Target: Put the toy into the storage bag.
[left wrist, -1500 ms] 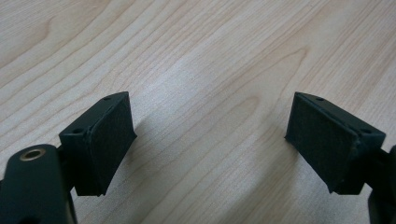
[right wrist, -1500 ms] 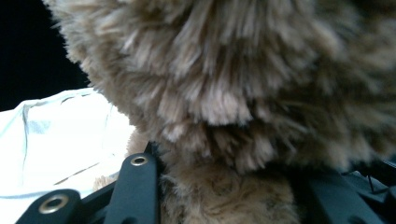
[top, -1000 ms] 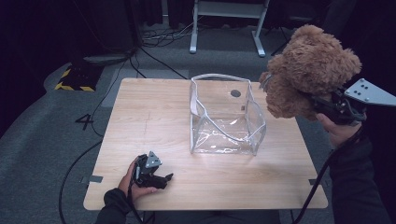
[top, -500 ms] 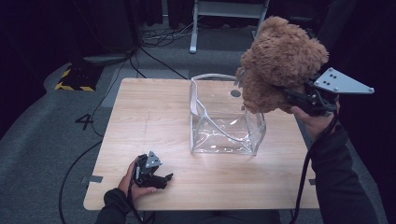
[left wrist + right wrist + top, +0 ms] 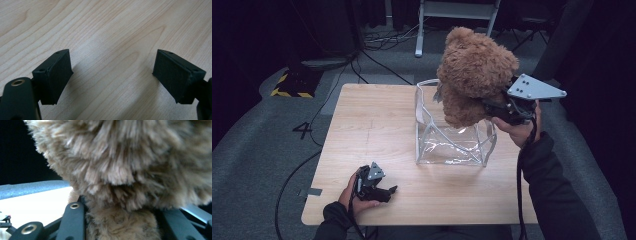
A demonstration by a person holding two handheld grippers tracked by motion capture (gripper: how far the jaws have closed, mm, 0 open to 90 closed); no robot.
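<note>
- A clear plastic container (image 5: 451, 134) with soft, see-through walls stands open-topped on the wooden desk (image 5: 372, 125), right of its middle. Through the walls I see nothing lying inside it.
- A brown teddy bear (image 5: 474, 75) hangs in the air over the container's open top, its lower part at about the level of the rim; whether any of it dips inside cannot be told from the high view.
- The right gripper (image 5: 499, 107) holds the bear from the right side. In the right gripper view the jaws pinch brown fur (image 5: 120, 225) between them, and the bear (image 5: 135, 165) blocks nearly all that lies beyond.
- The bear's face and limbs are hard to make out; it reads as a mass of fur.
- The left gripper (image 5: 384, 192) rests low on the desk near the front edge, well apart from the container. Its jaws are spread wide over bare wood (image 5: 110, 37), with nothing between them.
</note>
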